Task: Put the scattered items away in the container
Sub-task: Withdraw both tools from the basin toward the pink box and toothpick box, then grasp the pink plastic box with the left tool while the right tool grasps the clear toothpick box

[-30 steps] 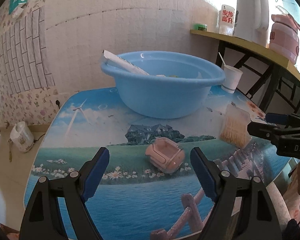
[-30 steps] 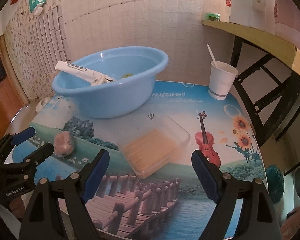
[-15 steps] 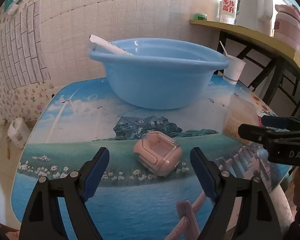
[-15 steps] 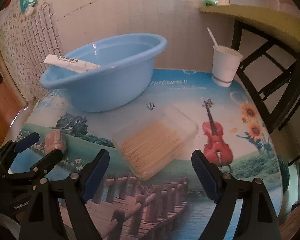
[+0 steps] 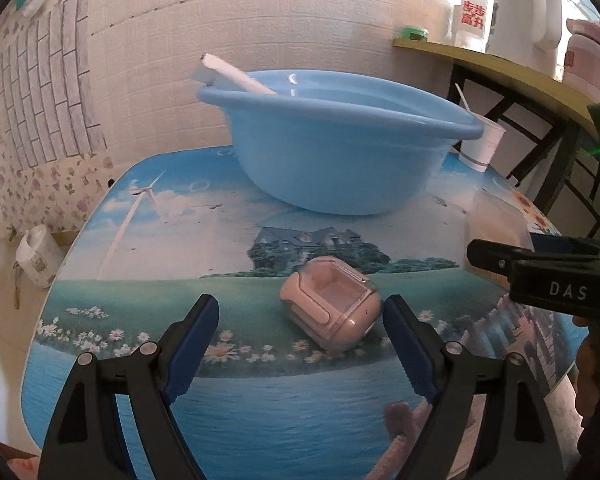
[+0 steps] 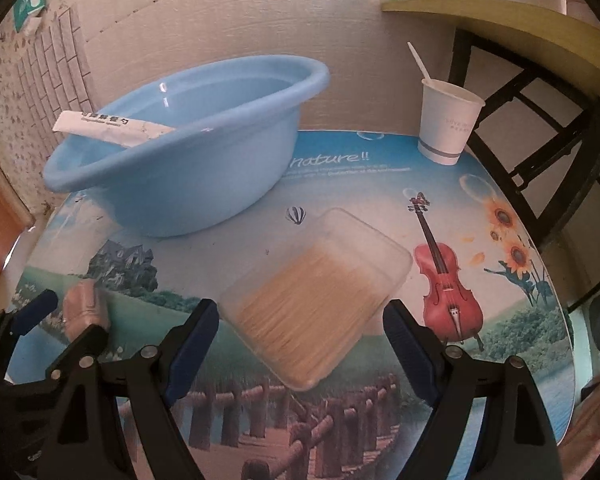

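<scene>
Both grippers hang spread wide over the printed worktop [image 6: 340,184], each lined up on 1 item. The left gripper [image 5: 300,340] has the pink case [image 5: 330,304] just ahead, right of centre between its fingers, nearly at the right fingertip, long axis running diagonally. The right gripper [image 6: 300,340] faces the clear toothpick box [image 6: 316,296], lying corner-on, long axis slanting away to the right. The blue basin [image 6: 188,176] sits farther back with a white sachet [image 6: 112,126] already propped inside. Its other contents are hidden behind the rim.
</scene>
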A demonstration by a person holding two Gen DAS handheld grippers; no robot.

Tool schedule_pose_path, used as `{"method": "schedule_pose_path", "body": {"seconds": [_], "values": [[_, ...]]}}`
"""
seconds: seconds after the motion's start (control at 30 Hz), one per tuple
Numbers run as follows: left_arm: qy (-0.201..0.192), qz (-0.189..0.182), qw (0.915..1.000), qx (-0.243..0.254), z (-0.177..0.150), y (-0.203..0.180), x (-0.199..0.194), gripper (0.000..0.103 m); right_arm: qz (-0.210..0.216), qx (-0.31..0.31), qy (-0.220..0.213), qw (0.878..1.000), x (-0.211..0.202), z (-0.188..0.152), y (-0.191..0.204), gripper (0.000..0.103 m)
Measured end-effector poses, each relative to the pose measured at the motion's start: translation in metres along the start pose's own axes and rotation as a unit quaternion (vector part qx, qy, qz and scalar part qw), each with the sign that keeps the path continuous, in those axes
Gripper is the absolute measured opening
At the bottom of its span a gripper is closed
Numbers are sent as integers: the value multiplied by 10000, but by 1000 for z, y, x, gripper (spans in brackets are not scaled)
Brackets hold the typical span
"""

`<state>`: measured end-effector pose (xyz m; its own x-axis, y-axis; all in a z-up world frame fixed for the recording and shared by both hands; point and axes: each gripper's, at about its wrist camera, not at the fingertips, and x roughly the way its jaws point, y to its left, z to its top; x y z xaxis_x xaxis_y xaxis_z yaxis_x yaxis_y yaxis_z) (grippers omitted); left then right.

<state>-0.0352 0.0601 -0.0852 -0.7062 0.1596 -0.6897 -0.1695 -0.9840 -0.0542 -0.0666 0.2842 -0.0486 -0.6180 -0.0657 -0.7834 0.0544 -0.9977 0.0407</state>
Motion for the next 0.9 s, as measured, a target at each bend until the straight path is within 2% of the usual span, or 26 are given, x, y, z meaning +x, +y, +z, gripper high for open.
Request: {"method": "schedule_pose_path", "body": {"seconds": [0.17, 0.37, 0.63, 0.9], "values": [[8, 85, 9998, -170, 0, 12, 0, 84, -146, 21, 27, 9999, 7, 2, 6, 86], [33, 39, 9996, -277, 3, 10, 3, 82, -297, 79, -40, 9995, 11, 5, 7, 86], [60, 27, 9995, -313, 3, -4, 6, 82, -80, 26, -166, 9998, 8, -1, -7, 76], [-19, 245, 9992, -319, -1, -15, 7, 82, 68, -7, -225, 9997, 2, -5, -16, 69]]}}
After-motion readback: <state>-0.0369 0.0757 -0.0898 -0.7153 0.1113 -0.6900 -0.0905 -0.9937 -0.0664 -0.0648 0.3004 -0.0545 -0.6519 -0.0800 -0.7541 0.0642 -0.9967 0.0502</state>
